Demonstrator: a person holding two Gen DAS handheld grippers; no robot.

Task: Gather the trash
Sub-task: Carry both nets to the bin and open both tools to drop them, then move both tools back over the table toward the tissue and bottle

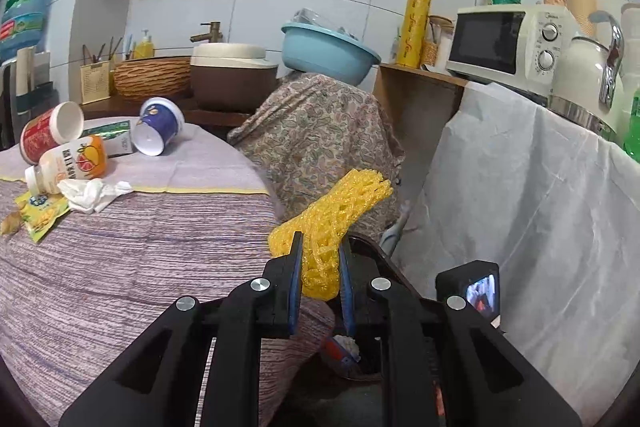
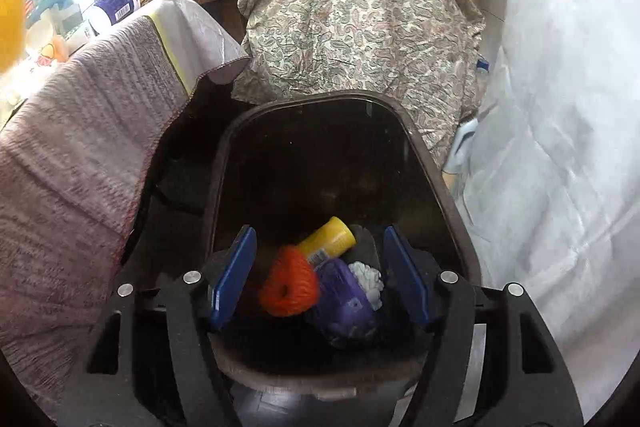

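Note:
My left gripper (image 1: 321, 247) is shut on a yellow foam fruit net (image 1: 340, 211) and holds it past the table's right edge, above the dark trash bin (image 1: 376, 251). My right gripper (image 2: 320, 259) is open and empty, right above the bin (image 2: 440, 187). Inside the bin lie an orange foam net (image 2: 288, 281), a yellow bottle (image 2: 330, 239), a purple wrapper (image 2: 344, 303) and a white wad (image 2: 368, 279). On the table at the left lie a red cup (image 1: 48, 133), a blue cup (image 1: 158, 127), an orange-label bottle (image 1: 68, 163), a tissue (image 1: 94, 195) and a yellow wrapper (image 1: 40, 213).
The table (image 1: 140, 259) has a purple striped cloth. A paisley-covered object (image 1: 320, 139) with a blue basin (image 1: 330, 53) stands behind the bin. To the right a white sheet (image 1: 520, 207) hangs below a microwave (image 1: 508, 43) and kettle (image 1: 588, 75).

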